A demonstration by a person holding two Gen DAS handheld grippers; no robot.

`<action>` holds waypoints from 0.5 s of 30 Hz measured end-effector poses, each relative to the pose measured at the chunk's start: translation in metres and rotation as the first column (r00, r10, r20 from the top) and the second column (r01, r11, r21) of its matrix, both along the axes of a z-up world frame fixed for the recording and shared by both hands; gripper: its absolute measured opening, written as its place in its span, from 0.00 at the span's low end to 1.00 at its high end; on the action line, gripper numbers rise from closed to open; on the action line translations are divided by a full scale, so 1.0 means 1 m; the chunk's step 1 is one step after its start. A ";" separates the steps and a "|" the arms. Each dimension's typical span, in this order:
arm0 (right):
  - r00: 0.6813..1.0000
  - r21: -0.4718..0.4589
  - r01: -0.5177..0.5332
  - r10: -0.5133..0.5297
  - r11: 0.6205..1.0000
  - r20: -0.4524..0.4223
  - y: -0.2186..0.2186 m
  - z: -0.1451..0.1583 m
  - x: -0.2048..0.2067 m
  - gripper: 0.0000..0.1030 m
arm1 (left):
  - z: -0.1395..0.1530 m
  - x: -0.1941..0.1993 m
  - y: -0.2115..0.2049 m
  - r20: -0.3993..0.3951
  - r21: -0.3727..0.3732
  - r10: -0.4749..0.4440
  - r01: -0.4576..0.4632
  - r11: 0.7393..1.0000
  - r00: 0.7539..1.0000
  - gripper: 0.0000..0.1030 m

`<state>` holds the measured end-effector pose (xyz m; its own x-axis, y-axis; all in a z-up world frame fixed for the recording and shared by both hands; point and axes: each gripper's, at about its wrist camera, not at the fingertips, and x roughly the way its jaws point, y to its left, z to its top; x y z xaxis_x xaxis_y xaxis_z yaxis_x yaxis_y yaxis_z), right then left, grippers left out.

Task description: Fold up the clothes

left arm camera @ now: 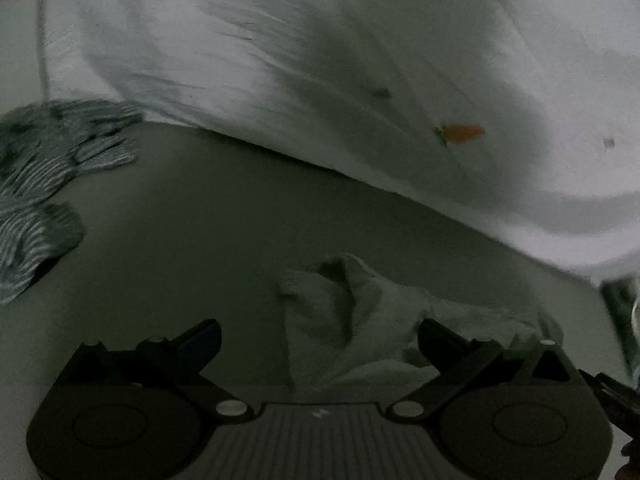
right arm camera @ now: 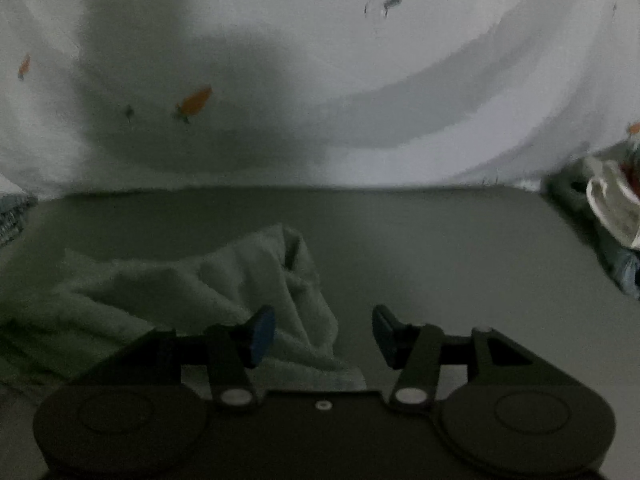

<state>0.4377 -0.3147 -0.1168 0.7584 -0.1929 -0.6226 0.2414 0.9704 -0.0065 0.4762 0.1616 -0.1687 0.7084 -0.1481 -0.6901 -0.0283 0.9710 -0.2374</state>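
Two grippers are seen low over a grey table (right arm camera: 440, 248), both dimly lit. The left gripper (left arm camera: 320, 336) is spread wide, nothing pressed between its fingers (left arm camera: 202, 338); a crumpled pale green cloth (left arm camera: 360, 320) lies on the table just ahead, seen through the gap. The right gripper (right arm camera: 324, 332) is partly spread, with no pad contact on anything; the same cloth (right arm camera: 224, 280) is bunched to the left of centre in that view, its near edge passing behind the blue-padded left finger (right arm camera: 262, 334), the right finger (right arm camera: 386, 332) over bare table. A white sheet (right arm camera: 360, 80) with small orange prints is draped along the far edge of the table. A striped garment (left arm camera: 36, 184) is heaped at far left in the left view. More bunched clothes (right arm camera: 612, 208) are seen at the right edge of the right view; details are too blurred to make out.
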 end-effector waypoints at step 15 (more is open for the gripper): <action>0.995 0.035 -0.012 0.015 0.999 -0.095 0.012 -0.019 -0.042 0.54 | -0.028 -0.038 -0.003 -0.139 0.177 -0.078 0.102 0.979 0.987 1.00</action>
<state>0.3960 -0.3027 -0.1361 0.6975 -0.1601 -0.6985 0.2280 0.9736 0.0046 0.4385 0.1586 -0.1966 0.6002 -0.0696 -0.7968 0.0421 0.9976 -0.0554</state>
